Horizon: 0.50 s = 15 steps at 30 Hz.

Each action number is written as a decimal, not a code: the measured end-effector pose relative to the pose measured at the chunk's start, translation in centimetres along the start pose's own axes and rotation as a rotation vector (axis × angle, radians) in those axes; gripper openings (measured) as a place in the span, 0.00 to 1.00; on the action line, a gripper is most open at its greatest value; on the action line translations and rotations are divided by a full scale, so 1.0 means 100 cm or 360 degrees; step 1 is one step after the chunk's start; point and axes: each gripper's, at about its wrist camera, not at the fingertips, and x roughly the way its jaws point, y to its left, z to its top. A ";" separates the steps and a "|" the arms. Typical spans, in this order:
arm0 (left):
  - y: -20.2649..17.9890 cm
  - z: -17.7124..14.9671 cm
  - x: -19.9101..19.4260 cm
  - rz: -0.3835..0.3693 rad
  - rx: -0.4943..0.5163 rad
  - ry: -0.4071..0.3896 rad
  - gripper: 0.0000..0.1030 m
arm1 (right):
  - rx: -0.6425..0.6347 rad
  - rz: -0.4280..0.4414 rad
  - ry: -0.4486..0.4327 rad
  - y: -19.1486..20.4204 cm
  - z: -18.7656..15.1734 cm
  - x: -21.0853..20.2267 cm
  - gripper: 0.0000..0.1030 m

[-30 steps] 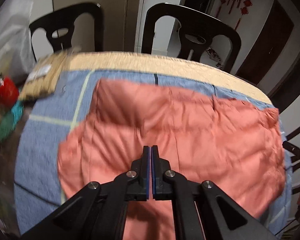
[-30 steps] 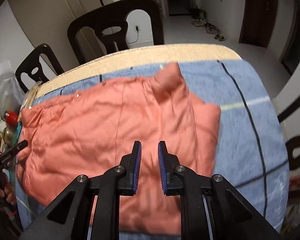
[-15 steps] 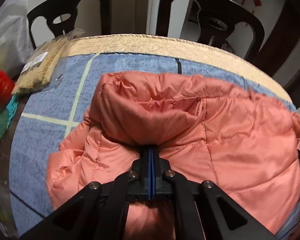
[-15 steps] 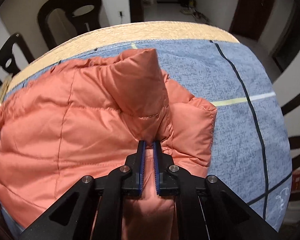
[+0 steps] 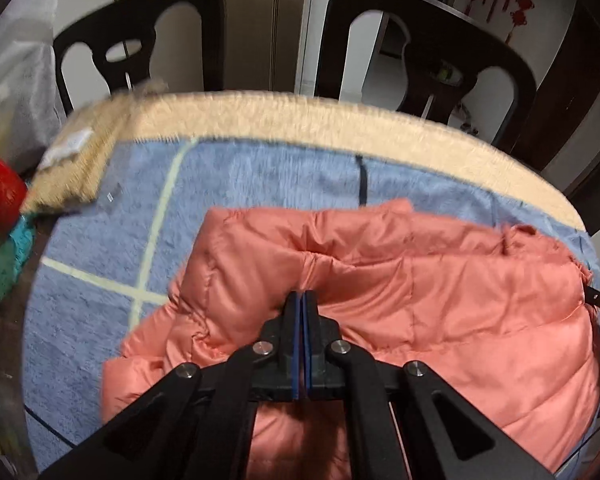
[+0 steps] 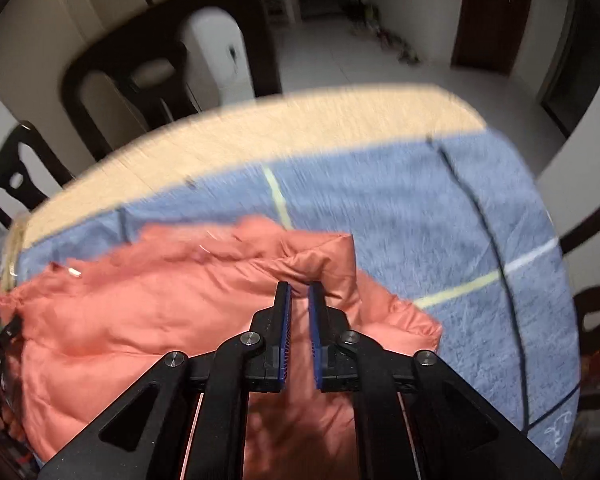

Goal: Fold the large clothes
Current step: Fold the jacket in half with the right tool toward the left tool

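A salmon-pink puffer jacket (image 5: pixel 440 300) lies on the blue checked blanket (image 5: pixel 240 184) that covers the round table. My left gripper (image 5: pixel 302 294) is shut on a fold of the jacket and holds that fold lifted over the jacket's body. In the right wrist view the same jacket (image 6: pixel 140 312) fills the lower left. My right gripper (image 6: pixel 299 286) has its jaws a narrow gap apart, with a raised fold of the jacket between the fingertips. The near edge of the jacket is hidden under both grippers.
Black chairs (image 5: pixel 428 52) stand behind the table, one also in the right wrist view (image 6: pixel 168 68). A red-capped bottle (image 5: pixel 0 192) and teal clutter sit at the left edge. The beige blanket border (image 5: pixel 300 120) runs along the far rim. Bare blue blanket (image 6: pixel 440 220) lies right of the jacket.
Both grippers closed on the jacket's near part and carried folds up and away over its body. The right jaws stand slightly wider now than half a second ago. Both views are blurred by motion.
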 end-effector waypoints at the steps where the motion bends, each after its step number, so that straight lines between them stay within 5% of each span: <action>1: 0.001 -0.001 0.004 -0.0008 -0.0006 0.0009 0.03 | -0.0026 -0.0015 0.0005 0.002 -0.002 0.003 0.06; 10: -0.007 -0.001 0.006 0.0041 0.0034 0.0044 0.03 | -0.0007 -0.0029 0.0071 0.002 -0.002 0.005 0.06; 15: -0.003 -0.010 -0.050 -0.0053 0.0020 -0.0104 0.04 | -0.0054 0.0152 -0.0135 0.032 -0.024 -0.062 0.10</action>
